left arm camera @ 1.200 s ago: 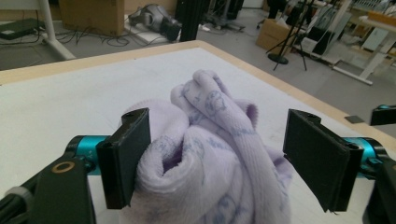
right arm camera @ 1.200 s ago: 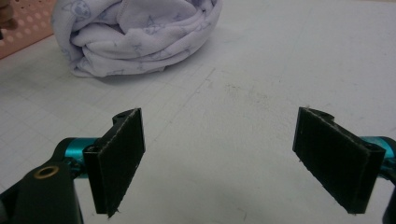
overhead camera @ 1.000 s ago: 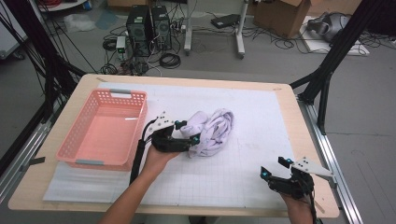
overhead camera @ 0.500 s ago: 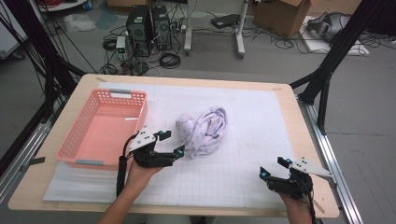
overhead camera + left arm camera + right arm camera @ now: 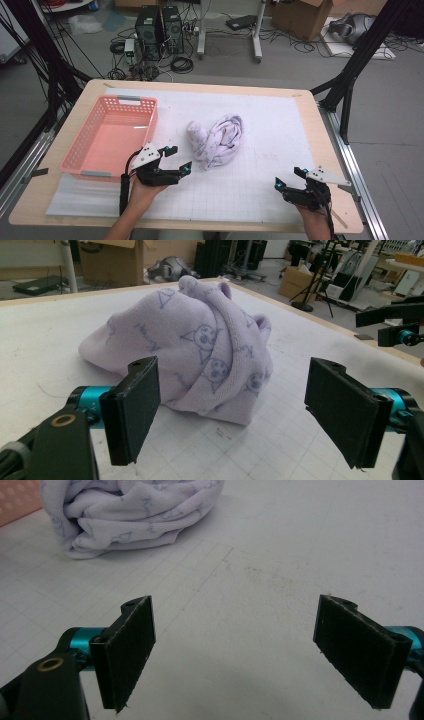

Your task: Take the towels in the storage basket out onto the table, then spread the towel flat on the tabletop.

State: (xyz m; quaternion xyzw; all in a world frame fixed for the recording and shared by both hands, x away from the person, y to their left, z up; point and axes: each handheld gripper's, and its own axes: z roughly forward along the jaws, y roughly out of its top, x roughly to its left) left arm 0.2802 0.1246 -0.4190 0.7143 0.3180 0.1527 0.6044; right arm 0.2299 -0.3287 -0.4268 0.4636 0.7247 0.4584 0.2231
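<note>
A crumpled lilac cloth [image 5: 218, 140] printed with small cat faces lies in a heap near the middle of the white gridded mat. My left gripper [image 5: 179, 160] sits just to its near left, open and empty, jaws pointing at the cloth [image 5: 200, 360] a short way off. My right gripper [image 5: 290, 177] rests near the front right edge of the table, open with nothing between its jaws [image 5: 235, 655]. From the right gripper view the cloth [image 5: 125, 515] lies at the far upper left.
A pink plastic basket [image 5: 80, 150] stands on the left part of the table [image 5: 310, 107], right beside my left hand. The white mat [image 5: 270, 130] covers most of the top. Computer cases, cables and boxes sit on the floor beyond the far edge.
My left gripper let go of the cloth and drew back toward the near left, now open. The cloth settled into a heap on the mat. The right gripper stayed in place.
</note>
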